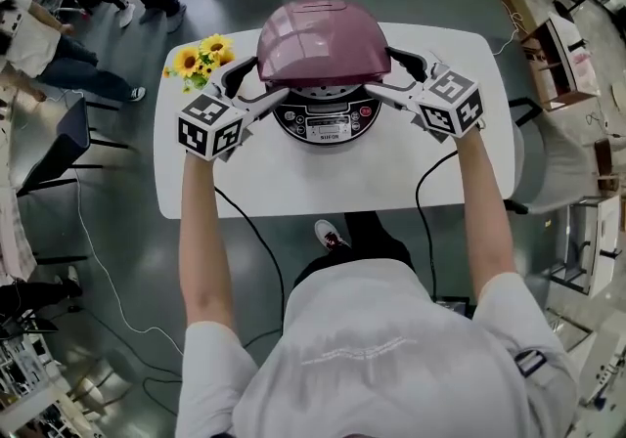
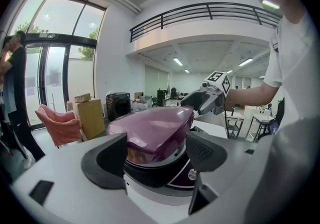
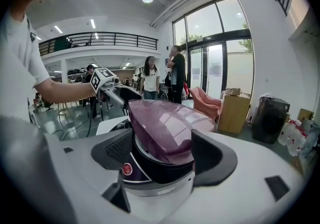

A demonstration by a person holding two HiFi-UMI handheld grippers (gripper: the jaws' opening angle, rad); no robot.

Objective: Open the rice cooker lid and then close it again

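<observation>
rice cooker [image 1: 328, 118]: round, dark body, upright, upper centre of frame | lid [image 1: 323, 43]: glossy purple dome, ajar, front edge lifted

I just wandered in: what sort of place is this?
Likely an open lab or workshop hall, not a kitchen: rice cooker on a lone table, mezzanine railing overhead, tall glass doors.

I wear a white short-sleeved T-shirt [image 1: 381, 358] with 1 faint line of pale print across the back, dark trousers [image 1: 364, 252] and a pale shoe [image 1: 330, 234]. My left gripper [image 1: 256, 89] and right gripper [image 1: 393, 80] are pale grey, each with 2 dark, curved jaws whose inner pads [image 2: 201, 152] are finely textured. Each carries a cube [image 1: 208, 124] of black-and-white square markers, and a thin black cable [image 1: 419, 206] trails from each.
</observation>
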